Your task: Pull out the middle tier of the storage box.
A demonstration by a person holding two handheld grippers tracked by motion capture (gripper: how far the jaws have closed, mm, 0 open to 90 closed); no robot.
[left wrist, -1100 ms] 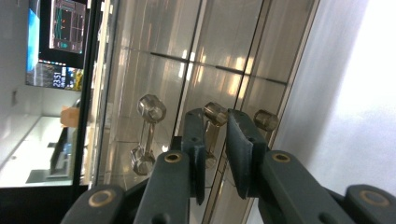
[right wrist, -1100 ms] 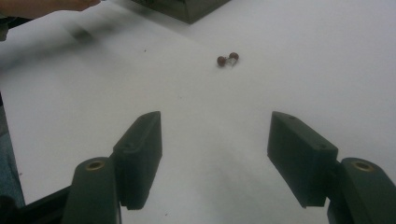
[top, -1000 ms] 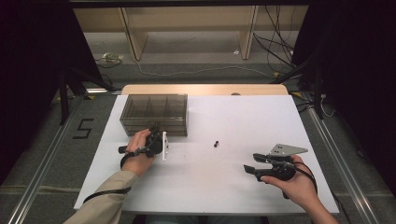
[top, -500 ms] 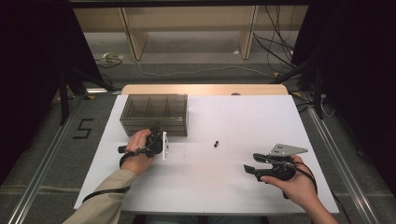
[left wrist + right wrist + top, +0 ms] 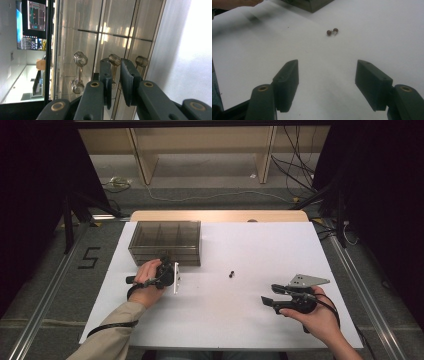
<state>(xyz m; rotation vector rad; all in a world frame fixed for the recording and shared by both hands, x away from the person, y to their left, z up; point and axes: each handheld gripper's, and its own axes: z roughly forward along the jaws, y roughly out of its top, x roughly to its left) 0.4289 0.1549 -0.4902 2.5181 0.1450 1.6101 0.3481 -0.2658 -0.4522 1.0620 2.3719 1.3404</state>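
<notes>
1. Drawer box [image 5: 166, 242], smoky clear plastic with three compartments, sits at the rear left of the white worktop [image 5: 250, 320], its back close to the far edge and its left side near the left edge.
2. Drawer knobs [image 5: 80, 59] on the box front appear in the left gripper view, just ahead of the fingertips.
3. Left gripper [image 5: 167, 272] is against the box's front face, low on the left half. Fingers [image 5: 106, 75] stand narrow, with a slim gap between the pads. One brass-coloured knob [image 5: 114, 60] lies right at the tips; whether the pads press it, I cannot tell.
4. Right gripper [image 5: 266, 301] rests low over the near right of the worktop, held in the right hand [image 5: 312, 312], well apart from the box. Fingers [image 5: 287, 77] stand wide, with nothing between them and bare worktop below.
5. Small dark screw [image 5: 231, 273] lies loose mid-worktop, between the two grippers, ahead of the right one [image 5: 331, 31].
6. Open room: broad bare surface across the centre, right and near edge; tightest at the box front, where the left hand [image 5: 147, 280] sits.
</notes>
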